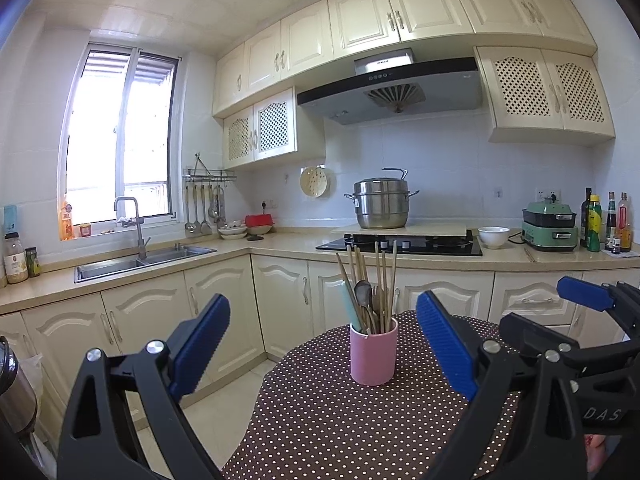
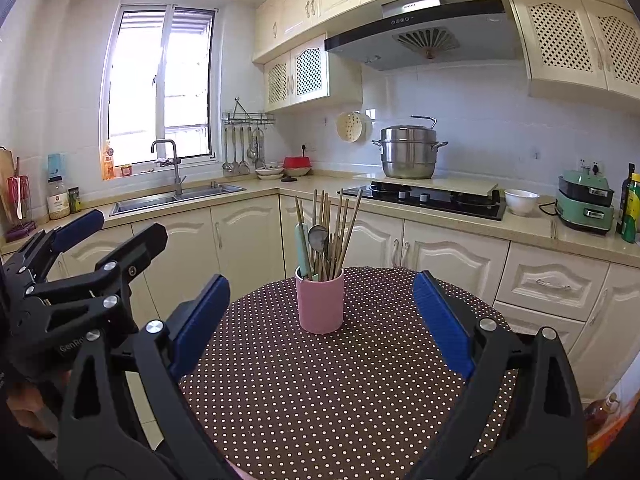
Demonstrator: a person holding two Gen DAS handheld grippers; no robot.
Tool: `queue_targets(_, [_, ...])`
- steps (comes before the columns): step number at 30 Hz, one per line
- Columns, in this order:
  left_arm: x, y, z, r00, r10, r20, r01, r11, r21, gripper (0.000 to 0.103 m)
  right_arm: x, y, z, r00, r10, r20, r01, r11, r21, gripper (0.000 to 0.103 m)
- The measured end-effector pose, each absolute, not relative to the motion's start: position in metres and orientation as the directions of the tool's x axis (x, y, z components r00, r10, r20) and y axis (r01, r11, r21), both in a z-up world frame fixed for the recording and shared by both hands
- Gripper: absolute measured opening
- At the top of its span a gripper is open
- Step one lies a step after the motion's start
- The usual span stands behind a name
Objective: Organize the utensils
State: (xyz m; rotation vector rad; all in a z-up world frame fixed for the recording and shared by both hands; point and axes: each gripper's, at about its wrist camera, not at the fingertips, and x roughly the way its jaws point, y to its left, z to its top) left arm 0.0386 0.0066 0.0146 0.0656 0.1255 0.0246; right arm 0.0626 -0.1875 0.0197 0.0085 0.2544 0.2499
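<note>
A pink cup [image 1: 373, 354] stands upright on a round table with a brown polka-dot cloth [image 1: 320, 420]. It holds several wooden chopsticks [image 1: 380, 280], a metal spoon [image 1: 363, 292] and a pale green handle. The cup also shows in the right wrist view [image 2: 320, 302], with the chopsticks [image 2: 340, 224] and the spoon [image 2: 318, 236]. My left gripper [image 1: 324, 344] is open and empty, short of the cup. My right gripper [image 2: 322, 320] is open and empty, framing the cup from the near side. The right gripper also shows at the right edge of the left wrist view [image 1: 592, 320]; the left gripper shows at the left of the right wrist view [image 2: 80, 264].
Cream cabinets and a counter run behind the table, with a sink [image 1: 140, 262], a black hob [image 1: 400, 244] under a steel steamer pot [image 1: 382, 204], a white bowl [image 1: 493, 237], a green cooker [image 1: 550, 228] and bottles [image 1: 608, 220]. A steel kettle [image 1: 14, 392] is at far left.
</note>
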Motion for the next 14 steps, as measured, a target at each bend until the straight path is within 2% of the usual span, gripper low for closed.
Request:
queue_targets(6, [0.064, 0.010, 0.002, 0.984, 0.042, -0.171, -0.030, 0.997, 0.072, 0.093, 0.087, -0.185, 0.008, 0.923, 0.255, -0.287, -0.250, 0.967, 0.052, 0.091])
queue_targets(14, [0.109, 0.010, -0.029, 0.955, 0.052, -0.292, -0.029, 0.996, 0.080, 0.093, 0.128, -0.185, -0.022, 0.886, 0.264, -0.380, -0.255, 0.964, 0.075, 0.091])
